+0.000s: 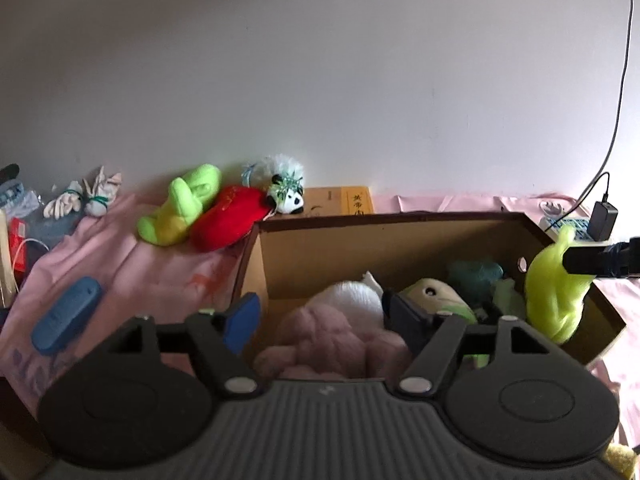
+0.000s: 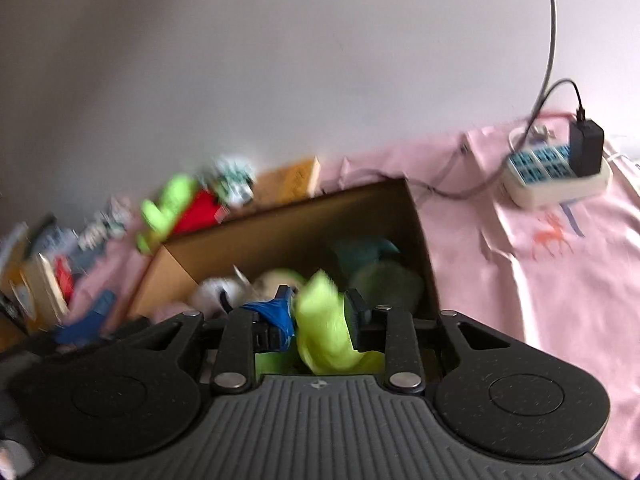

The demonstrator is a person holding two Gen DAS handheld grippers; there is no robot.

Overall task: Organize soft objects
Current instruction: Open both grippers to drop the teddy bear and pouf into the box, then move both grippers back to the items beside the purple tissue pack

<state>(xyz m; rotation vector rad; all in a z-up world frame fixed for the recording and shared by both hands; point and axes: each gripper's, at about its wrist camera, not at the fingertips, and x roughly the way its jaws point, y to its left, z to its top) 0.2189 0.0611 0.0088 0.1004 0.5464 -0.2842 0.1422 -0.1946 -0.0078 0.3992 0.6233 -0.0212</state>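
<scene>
Nearest me, the left gripper [image 1: 318, 312] hangs with its jaws spread and nothing between them over a pink plush [image 1: 332, 340] at the near left of the cardboard box [image 1: 400, 220]. To the right, the right gripper [image 2: 316, 320] pinches a lime-green soft toy [image 2: 324, 332] above the box's right side. This looks like the drop-off step: next, open over the box, then fetch the toys by the far wall.

Both wrist views close above cardboard box [image 1: 400, 240].
</scene>
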